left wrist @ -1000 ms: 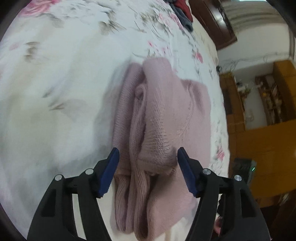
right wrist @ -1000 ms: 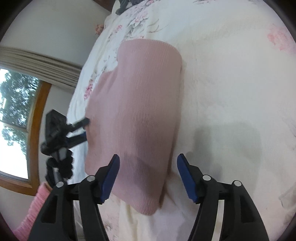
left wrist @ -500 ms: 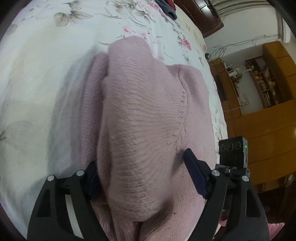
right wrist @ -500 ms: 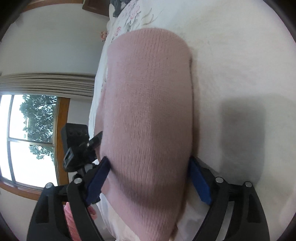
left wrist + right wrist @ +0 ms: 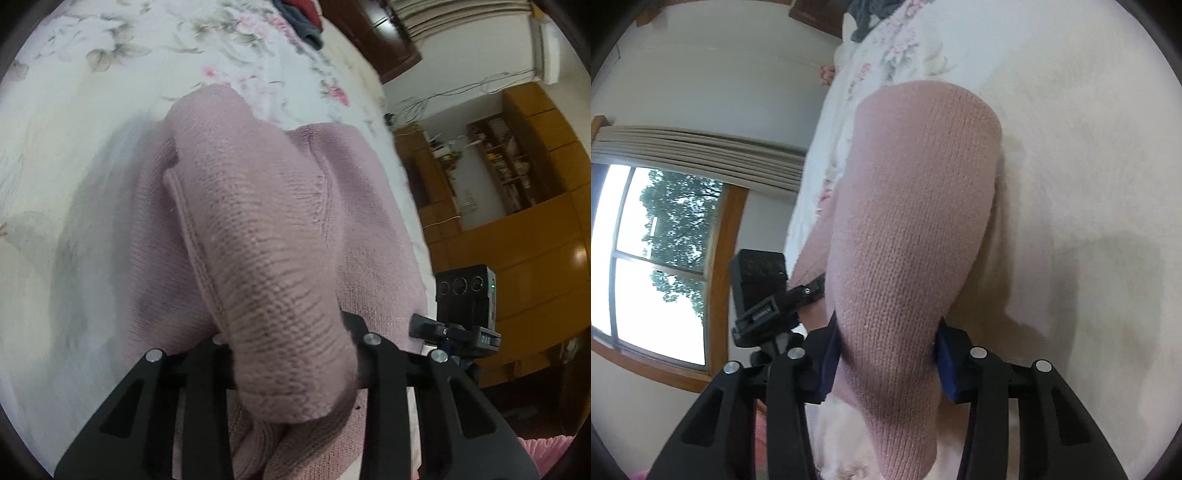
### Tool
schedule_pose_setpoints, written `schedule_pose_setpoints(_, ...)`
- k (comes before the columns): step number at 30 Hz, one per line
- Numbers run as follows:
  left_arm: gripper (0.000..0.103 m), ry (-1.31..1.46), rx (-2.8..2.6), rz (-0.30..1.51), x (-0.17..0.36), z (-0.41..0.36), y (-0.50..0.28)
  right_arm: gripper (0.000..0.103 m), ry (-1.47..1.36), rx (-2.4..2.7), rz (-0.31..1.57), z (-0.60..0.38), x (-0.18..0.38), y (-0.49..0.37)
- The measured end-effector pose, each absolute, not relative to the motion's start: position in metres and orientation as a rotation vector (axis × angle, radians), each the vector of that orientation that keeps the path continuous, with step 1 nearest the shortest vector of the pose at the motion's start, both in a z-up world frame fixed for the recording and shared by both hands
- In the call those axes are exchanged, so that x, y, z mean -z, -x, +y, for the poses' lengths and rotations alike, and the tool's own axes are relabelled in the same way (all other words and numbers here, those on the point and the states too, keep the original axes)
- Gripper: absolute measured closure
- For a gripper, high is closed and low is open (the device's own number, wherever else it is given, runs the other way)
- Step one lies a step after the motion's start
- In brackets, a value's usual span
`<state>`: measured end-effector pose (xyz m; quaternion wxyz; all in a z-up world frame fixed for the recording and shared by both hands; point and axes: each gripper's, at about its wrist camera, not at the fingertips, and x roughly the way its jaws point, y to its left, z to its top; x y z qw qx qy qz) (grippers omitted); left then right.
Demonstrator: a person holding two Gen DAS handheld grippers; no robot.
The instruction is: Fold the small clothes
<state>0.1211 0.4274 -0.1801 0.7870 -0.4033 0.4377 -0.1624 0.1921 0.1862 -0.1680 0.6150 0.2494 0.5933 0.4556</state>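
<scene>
Currently both grippers clamp the pink knit sweater [image 5: 258,229], which lies on the floral bedspread [image 5: 92,110]. Left gripper [image 5: 291,354] pinches a thick bunched fold at 6 o'clock; its pads are hidden by the knit. Right gripper [image 5: 886,350] grips a smooth folded edge [image 5: 908,240], blue pads [image 5: 947,365] pressed against both sides. Dark clothes [image 5: 304,18] sit at 12 o'clock.

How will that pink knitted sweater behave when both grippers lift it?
The pink knitted sweater will probably sag and drape, since it already bunches softly between the left gripper fingers. Its coarse knit likely resists slipping in the right gripper.
</scene>
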Motion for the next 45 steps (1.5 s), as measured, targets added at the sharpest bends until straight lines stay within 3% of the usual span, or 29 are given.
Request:
schedule_pose_setpoints(10, 0.073, 0.931, 0.471, 0.887, 0.153, 0.373, -0.096, 0.061, -0.562, -1.088, 1.337, 0.148, 0.122, -0.175)
schedule_pose_setpoints(19, 0.073, 0.959, 0.551, 0.918, 0.135, 0.292, -0.053, 0.063, -0.581, -1.045, 1.362, 0.047, 0.097, -0.119)
schedule_pose_setpoints(25, 0.073, 0.926, 0.54, 1.01, 0.156, 0.227, -0.028, 0.066, -0.516, -0.961, 1.428, -0.005, 0.107, -0.081)
schedule_pose_setpoints(28, 0.071, 0.772, 0.475, 1.066, 0.172, 0.205, -0.038, 0.068, -0.53, -0.893, 1.475, -0.022, 0.133, -0.08)
schedule_pose_setpoints(32, 0.067, 0.732, 0.458, 1.1, 0.178, 0.205, -0.048, 0.067, -0.6, -0.888, 1.476, -0.027, 0.156, -0.082)
schedule_pose_setpoints(39, 0.056, 0.666, 0.415, 1.118, 0.168, 0.223, -0.074, 0.055, -0.495, -0.904, 1.442, -0.018, 0.15, -0.077)
schedule_pose_setpoints(45, 0.06, 0.818, 0.421, 1.083, 0.178, 0.258, -0.071, 0.054, -0.447, -0.889, 1.433, -0.017, 0.146, -0.075)
